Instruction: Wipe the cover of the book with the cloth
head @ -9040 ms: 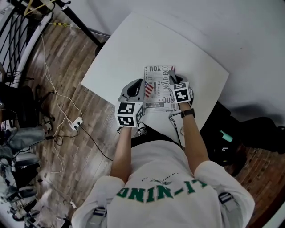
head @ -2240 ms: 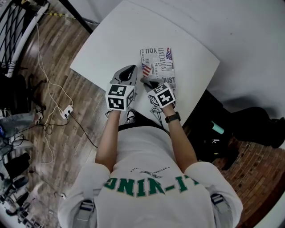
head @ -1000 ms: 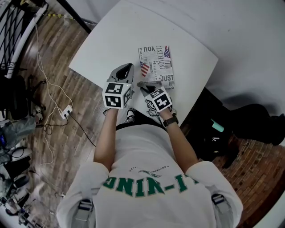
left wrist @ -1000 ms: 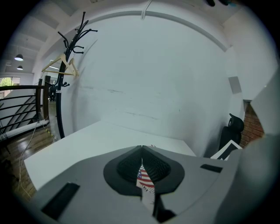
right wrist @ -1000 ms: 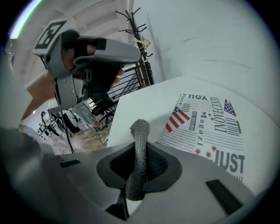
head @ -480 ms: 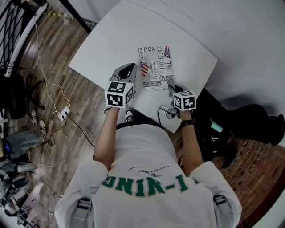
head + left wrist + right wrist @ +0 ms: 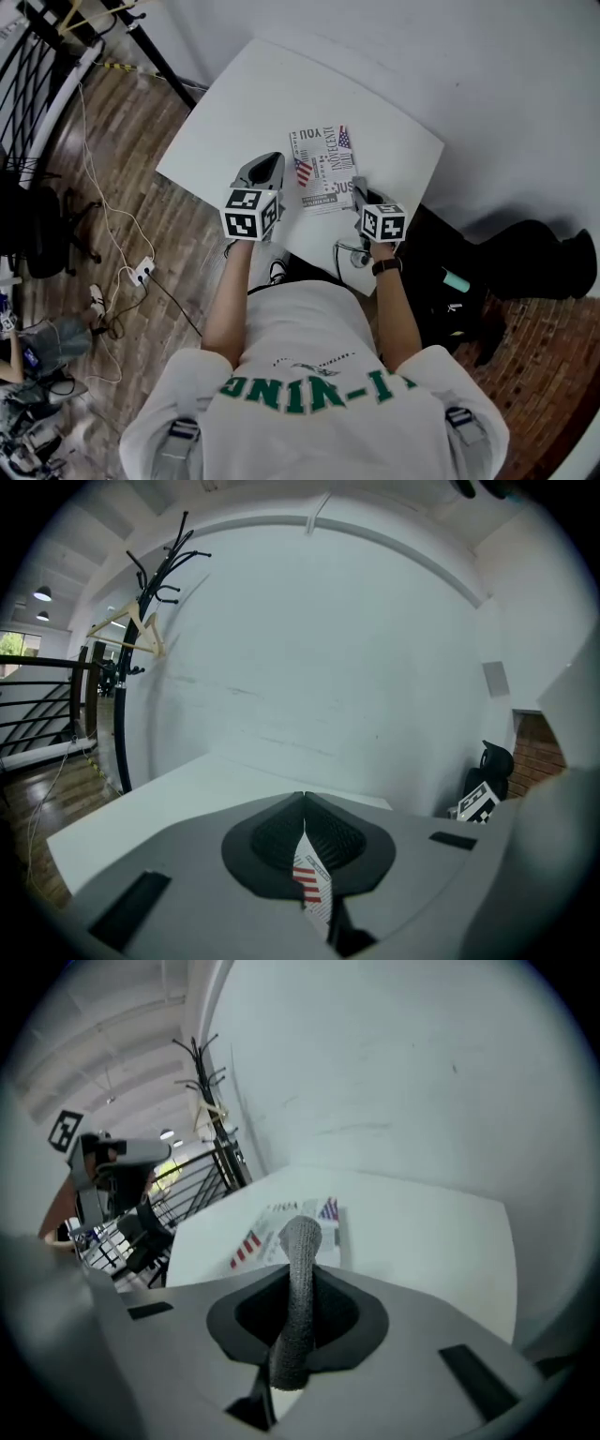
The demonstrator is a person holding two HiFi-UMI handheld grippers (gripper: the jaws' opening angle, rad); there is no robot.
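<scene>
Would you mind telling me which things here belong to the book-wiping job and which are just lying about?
Part of the job:
book, gripped at its edge by the left claw
cloth, held in the right claw
table under the book

Just lying about:
coat stand
power strip on the floor

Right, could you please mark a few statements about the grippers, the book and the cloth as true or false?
1. The left gripper is shut on an edge of the book. True.
2. The right gripper is empty. False: its jaws are shut on a grey cloth.
3. The book lies on the wooden floor. False: it lies on the white table.
4. A coat stand stands by the wall beyond the table. True.
</scene>
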